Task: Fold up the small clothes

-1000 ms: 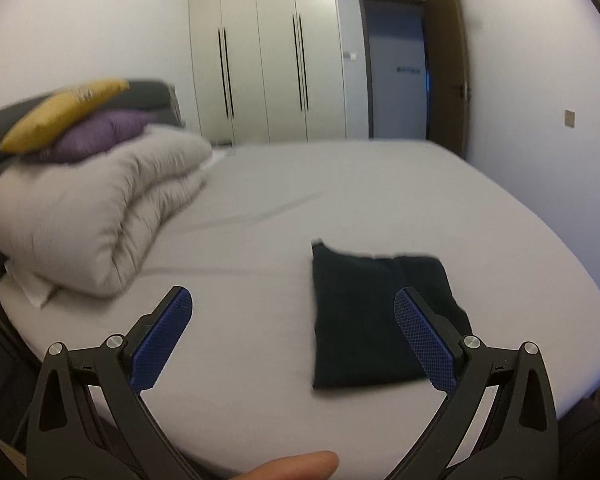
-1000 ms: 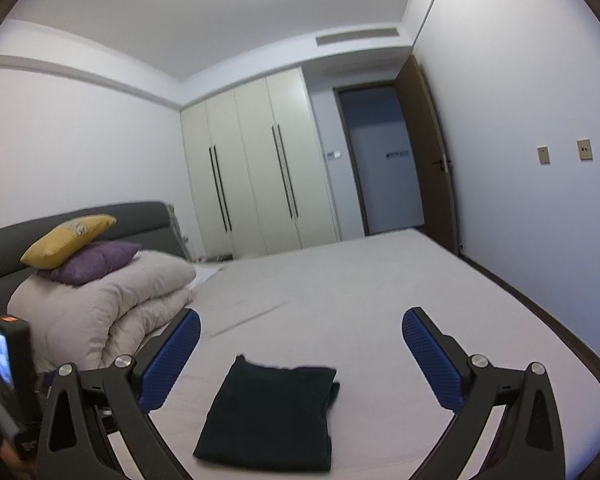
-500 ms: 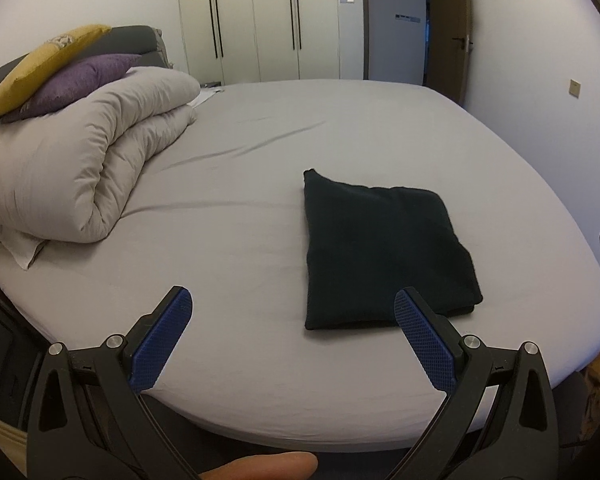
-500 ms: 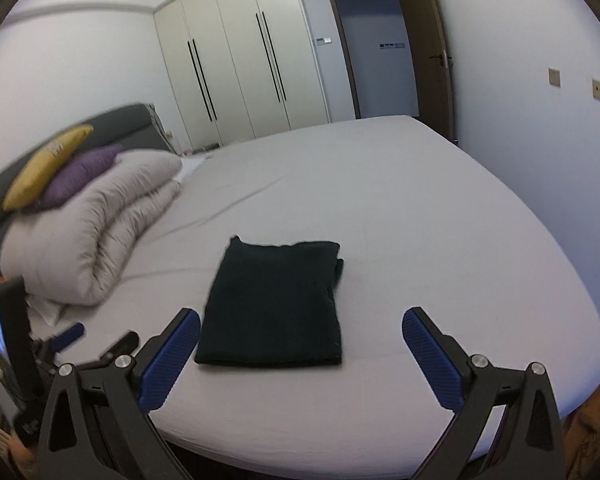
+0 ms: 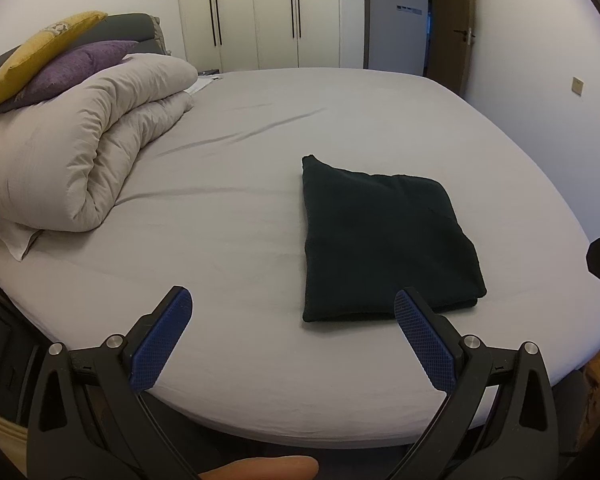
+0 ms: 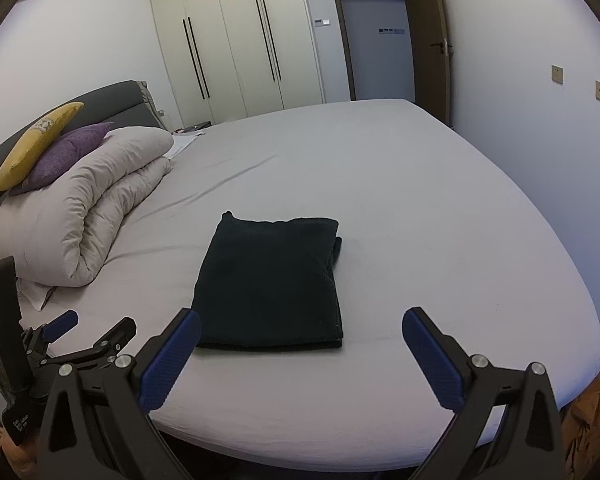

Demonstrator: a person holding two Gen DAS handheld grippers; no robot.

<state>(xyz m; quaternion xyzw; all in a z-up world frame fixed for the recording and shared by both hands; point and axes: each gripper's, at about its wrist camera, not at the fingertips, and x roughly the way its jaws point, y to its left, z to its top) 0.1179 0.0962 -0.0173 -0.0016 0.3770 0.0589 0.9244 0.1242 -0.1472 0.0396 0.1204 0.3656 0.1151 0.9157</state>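
Note:
A dark, nearly black garment lies folded into a neat rectangle on the grey bed sheet, near the bed's front edge. It also shows in the right wrist view. My left gripper is open and empty, held just short of the garment's near left corner. My right gripper is open and empty, above the bed's front edge with the garment's near edge between its blue fingers. The left gripper also shows in the right wrist view at the lower left.
A rolled beige duvet lies on the left of the bed with a purple cushion and a yellow cushion on it. Wardrobe doors and an open door stand behind. The wall runs close on the right.
Both grippers have tilted down and come closer to the bed, so the folded garment sits larger and higher in both views. The garment itself has not moved.

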